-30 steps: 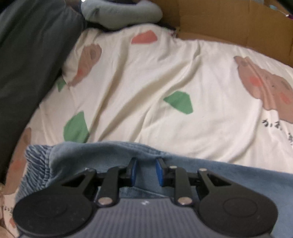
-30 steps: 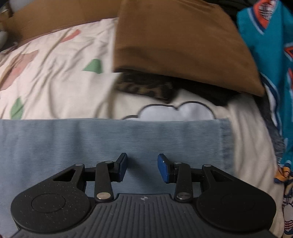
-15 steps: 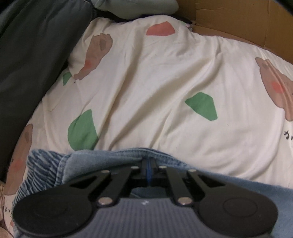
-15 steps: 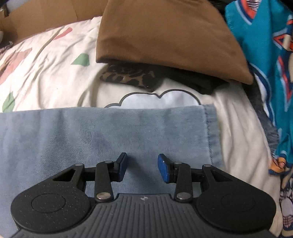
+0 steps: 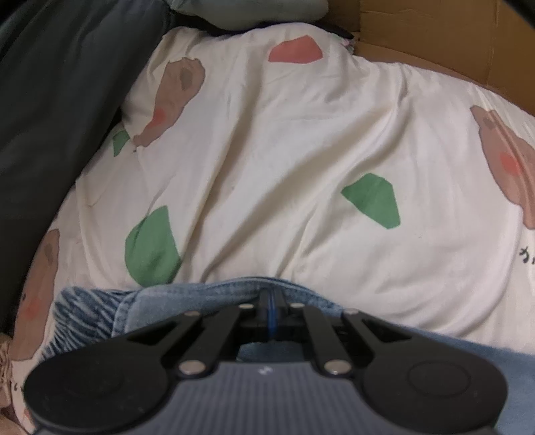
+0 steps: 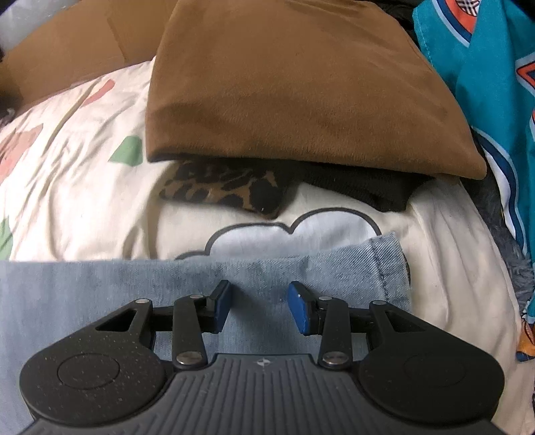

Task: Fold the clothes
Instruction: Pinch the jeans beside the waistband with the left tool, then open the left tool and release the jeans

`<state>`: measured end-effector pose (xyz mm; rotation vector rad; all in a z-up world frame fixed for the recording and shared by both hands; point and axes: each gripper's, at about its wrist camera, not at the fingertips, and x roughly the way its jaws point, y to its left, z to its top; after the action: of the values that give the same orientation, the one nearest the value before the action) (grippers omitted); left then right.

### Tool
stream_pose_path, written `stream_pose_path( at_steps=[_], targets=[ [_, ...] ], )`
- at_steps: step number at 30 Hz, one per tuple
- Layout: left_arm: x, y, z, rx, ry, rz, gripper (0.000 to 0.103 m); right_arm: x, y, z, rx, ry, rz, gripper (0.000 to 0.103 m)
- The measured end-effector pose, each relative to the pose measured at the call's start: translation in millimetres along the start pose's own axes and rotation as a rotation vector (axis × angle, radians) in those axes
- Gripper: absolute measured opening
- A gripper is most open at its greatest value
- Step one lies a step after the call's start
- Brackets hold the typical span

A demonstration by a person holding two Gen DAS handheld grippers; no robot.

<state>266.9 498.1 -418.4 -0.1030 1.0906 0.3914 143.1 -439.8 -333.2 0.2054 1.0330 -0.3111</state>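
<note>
Left wrist — left tongs [image 5: 269, 309] pinched on jeans [image 5: 187, 302] (right tongs [image 6: 259, 306] apart, empty).

Jeans [image 6: 117, 294] lie flat on the bedsheet [image 5: 284, 150], spanning both views at 6 o'clock. Right view: folded cloth [image 6: 301, 87] at 12, stacked on a spotted piece [image 6: 227, 190] and a knit piece [image 6: 361, 190]; jersey [image 6: 495, 100] at 2; cardboard [image 6: 67, 50] at 10. Left view: blanket [image 5: 60, 100] at 9-10, pillow [image 5: 250, 10] at 12, cardboard at 1.
</note>
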Motion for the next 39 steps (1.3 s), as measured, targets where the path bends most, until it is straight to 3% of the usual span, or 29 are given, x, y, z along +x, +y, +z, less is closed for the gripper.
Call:
stream_pose_path(
  at_steps=[9,14,21,28,36,39],
  targets=[
    [-71.8,25.1,-8.8,0.010,-0.055,-0.031,0.007,-1.0,-6.3,19.7,0.007,0.048,0.031,0.043],
    [-99.6,40.2,-40.1,0.015,-0.034,-0.040,0.015,-19.1,-14.9,32.0,0.026,0.018,0.039,0.043],
    [-122.0,48.4,-98.2,-0.012,0.026,-0.082,0.016,-50.1,-30.7,35.0,0.001,0.026,0.062,0.044],
    [-118.6,43.5,-140.0,-0.029,0.080,-0.119,0.020,-83.4,-64.5,11.2,0.041,0.075,0.043,0.044],
    [-82.5,80.7,-150.5,-0.110,0.105,-0.011,0.019,-110.3,-76.9,-10.7,0.030,0.118,0.011,0.044],
    [-72.4,100.8,-145.1,-0.147,0.107,0.012,0.008,-117.3,-79.3,-15.1,0.029,0.128,-0.002,0.044]
  ],
)
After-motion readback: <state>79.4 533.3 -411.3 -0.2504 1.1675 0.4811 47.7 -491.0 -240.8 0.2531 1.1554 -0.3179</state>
